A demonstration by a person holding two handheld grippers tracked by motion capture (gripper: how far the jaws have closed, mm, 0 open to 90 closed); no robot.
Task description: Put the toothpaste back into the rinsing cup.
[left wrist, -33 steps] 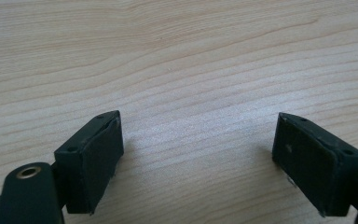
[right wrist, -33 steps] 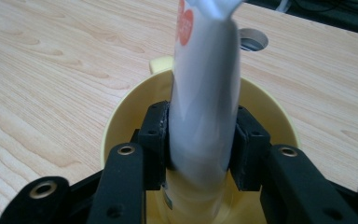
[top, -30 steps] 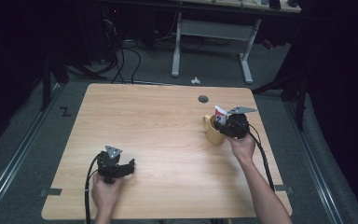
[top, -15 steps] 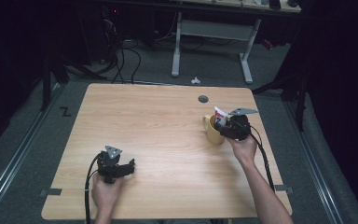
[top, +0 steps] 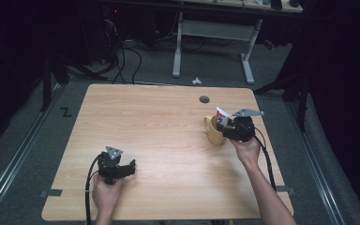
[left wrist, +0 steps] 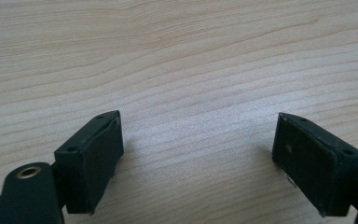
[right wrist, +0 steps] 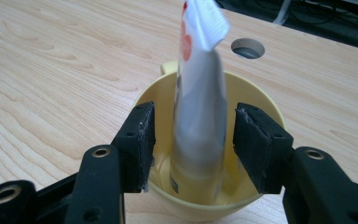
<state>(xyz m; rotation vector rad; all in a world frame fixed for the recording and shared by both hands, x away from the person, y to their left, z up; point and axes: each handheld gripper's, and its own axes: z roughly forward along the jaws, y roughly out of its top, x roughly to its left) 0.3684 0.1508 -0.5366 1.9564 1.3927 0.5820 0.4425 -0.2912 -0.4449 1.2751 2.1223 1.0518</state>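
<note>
Your right gripper [right wrist: 193,149] has just been opening; its jaws now stand clear on both sides of the tube [right wrist: 200,116], which rests upright in the yellow mug [right wrist: 256,102]. Back straight out without brushing it. Your left gripper [left wrist: 209,154] rests open over bare table [left wrist: 177,56].

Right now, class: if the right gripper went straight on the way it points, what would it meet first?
Probably the white squeeze tube standing in the yellow plastic cup, already between the right gripper's open jaws.
</note>
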